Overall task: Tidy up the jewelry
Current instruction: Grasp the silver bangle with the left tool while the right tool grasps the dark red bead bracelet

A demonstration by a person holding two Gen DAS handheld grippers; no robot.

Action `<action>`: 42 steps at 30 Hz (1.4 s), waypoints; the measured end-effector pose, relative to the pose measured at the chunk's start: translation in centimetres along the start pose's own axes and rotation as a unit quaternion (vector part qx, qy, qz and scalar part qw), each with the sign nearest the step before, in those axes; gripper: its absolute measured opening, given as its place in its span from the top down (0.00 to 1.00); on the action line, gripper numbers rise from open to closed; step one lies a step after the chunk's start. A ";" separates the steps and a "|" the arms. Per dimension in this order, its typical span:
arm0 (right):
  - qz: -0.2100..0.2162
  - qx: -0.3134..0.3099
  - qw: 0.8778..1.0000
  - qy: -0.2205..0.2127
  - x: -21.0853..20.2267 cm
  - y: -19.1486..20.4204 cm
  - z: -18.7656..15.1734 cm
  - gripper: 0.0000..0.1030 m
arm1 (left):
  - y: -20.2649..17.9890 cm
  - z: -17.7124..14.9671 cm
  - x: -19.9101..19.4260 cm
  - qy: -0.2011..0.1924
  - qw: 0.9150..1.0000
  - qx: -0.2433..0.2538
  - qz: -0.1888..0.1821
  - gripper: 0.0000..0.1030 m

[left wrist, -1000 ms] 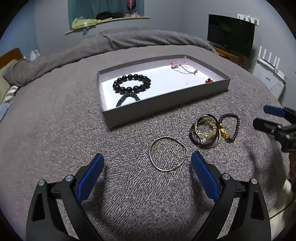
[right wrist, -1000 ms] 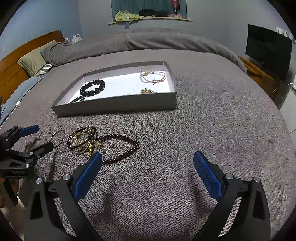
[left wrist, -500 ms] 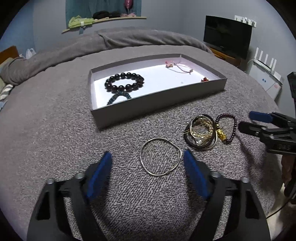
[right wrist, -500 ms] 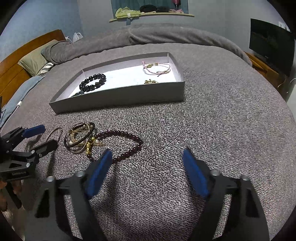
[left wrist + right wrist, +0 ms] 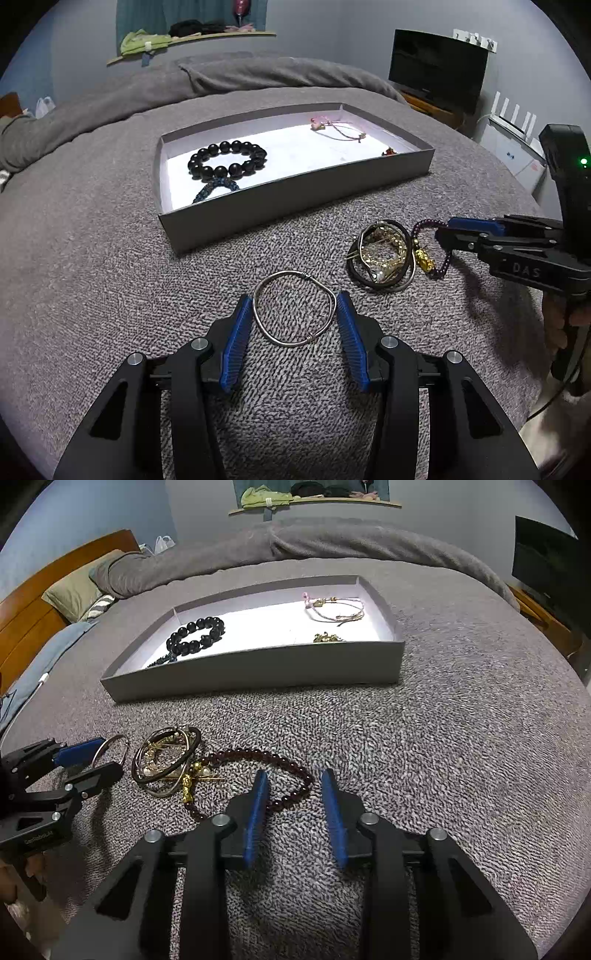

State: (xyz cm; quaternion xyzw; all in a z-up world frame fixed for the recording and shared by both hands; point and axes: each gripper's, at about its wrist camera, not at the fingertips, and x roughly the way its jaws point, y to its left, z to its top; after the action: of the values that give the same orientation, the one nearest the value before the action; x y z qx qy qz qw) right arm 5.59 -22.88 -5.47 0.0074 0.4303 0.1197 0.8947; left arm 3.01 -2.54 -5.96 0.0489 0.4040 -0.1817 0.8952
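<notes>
On the grey bed cover (image 5: pixel 110 277), the left gripper (image 5: pixel 294 314) is closing its jaws around the silver wire bangle (image 5: pixel 294 308); the blue pads (image 5: pixel 236 343) stand just beside the bangle. The right gripper (image 5: pixel 295 797) is closing over the right end of the dark red bead bracelet (image 5: pixel 258 755), not yet pressing it. Both lie near the cover's front edge, before the grey tray (image 5: pixel 258 672).

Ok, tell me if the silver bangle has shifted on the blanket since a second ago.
No. The silver bangle lies the same way relative to the tangled pile and tray; only the left gripper is closing around it.
</notes>
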 end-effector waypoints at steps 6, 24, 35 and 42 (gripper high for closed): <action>0.009 -0.001 1.000 -0.001 -0.2 0.1 -0.1 0.92 | -0.1 -0.1 -0.4 -0.005 1.000 0.013 0.002 0.53; -0.005 0.000 1.000 -0.015 -2.5 -0.2 -0.1 0.94 | 0.9 0.1 -3.1 -0.028 0.999 0.016 0.000 0.53; -0.022 -0.032 0.999 0.021 -0.3 0.6 -0.6 0.78 | 1.2 0.2 -3.2 -0.028 1.000 0.008 -0.007 0.53; -0.024 -0.031 0.999 -0.007 -1.8 0.1 -0.1 0.94 | 1.3 1.0 -3.9 -0.038 0.999 0.012 -0.010 0.53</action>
State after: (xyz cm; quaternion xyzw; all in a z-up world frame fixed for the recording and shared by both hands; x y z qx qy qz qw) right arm 4.41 -23.23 -4.16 -0.0297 0.4203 0.1116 0.9000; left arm 1.81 -0.44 -2.52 0.0487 0.3684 -0.1971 0.9072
